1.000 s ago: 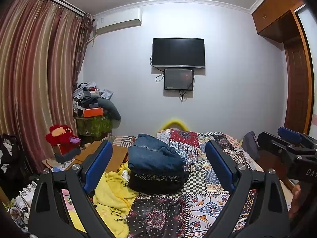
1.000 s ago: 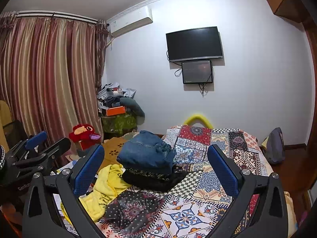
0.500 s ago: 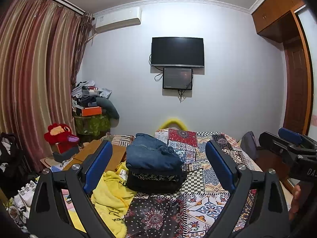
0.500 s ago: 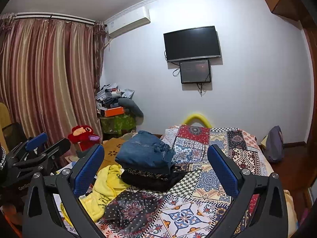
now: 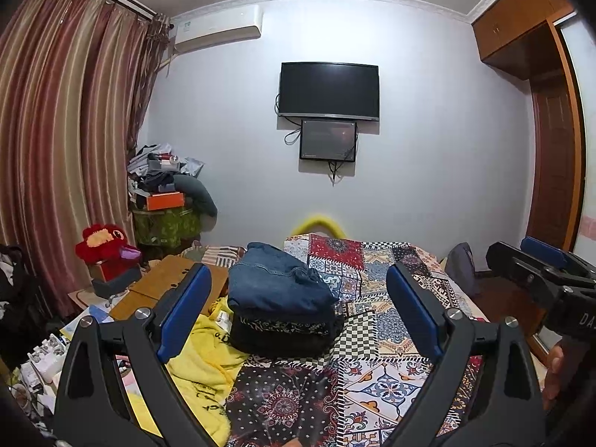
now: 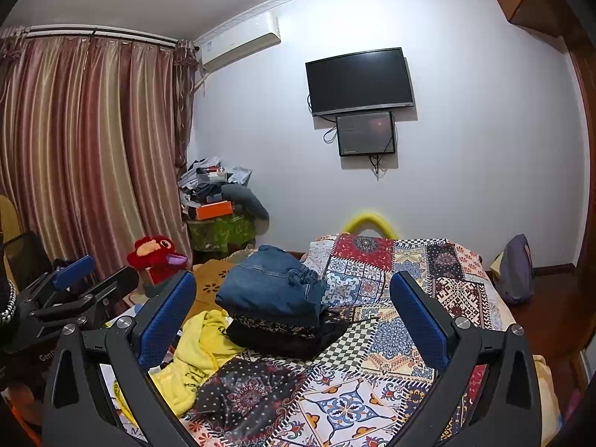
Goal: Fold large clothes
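A stack of folded clothes, blue denim (image 5: 277, 285) on top of dark patterned garments (image 5: 283, 335), sits on the patchwork bed cover (image 5: 376, 290). A crumpled yellow garment (image 5: 197, 365) lies left of the stack and a dark floral cloth (image 5: 283, 398) lies in front of it. The stack (image 6: 272, 287), yellow garment (image 6: 197, 357) and floral cloth (image 6: 242, 395) also show in the right wrist view. My left gripper (image 5: 298, 309) is open and empty above the bed. My right gripper (image 6: 294, 316) is open and empty. Both are held off the clothes.
A red plush toy (image 5: 102, 240) and a cluttered green stand (image 5: 165, 219) are at the left by the curtains (image 5: 56, 149). A TV (image 5: 329, 91) hangs on the far wall. A grey bag (image 6: 516, 268) stands right of the bed. Wardrobe (image 5: 551, 130) at right.
Both views have drifted slightly, with the scene sitting a little lower and farther. Both grippers stay open and empty; the clothes have not moved.
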The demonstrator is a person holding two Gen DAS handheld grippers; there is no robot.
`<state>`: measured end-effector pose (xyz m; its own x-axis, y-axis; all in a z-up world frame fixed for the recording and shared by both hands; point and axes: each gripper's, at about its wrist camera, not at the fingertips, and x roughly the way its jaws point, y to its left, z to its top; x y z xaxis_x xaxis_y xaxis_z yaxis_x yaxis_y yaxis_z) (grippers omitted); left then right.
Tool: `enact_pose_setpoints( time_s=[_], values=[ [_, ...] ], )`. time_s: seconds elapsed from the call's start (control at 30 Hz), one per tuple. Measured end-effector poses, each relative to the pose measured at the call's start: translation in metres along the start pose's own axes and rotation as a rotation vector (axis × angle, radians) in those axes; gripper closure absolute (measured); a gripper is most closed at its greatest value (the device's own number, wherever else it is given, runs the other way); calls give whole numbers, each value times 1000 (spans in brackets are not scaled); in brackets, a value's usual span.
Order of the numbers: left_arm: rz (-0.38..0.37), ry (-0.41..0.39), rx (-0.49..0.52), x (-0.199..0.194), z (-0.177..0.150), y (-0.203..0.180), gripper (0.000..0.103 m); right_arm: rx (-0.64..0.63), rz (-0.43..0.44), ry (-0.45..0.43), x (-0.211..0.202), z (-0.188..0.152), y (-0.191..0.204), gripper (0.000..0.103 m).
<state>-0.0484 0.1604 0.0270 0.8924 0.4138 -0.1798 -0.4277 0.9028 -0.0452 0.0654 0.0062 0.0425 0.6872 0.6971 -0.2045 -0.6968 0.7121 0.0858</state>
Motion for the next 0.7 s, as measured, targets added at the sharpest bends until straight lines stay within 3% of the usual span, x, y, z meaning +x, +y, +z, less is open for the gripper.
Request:
enact_pose_setpoints(
  time_s=[0.7],
  values=[
    [-16, 6, 8, -4, -1, -2, 8, 9, -9, 5, 4, 0, 2, 0]
  ],
)
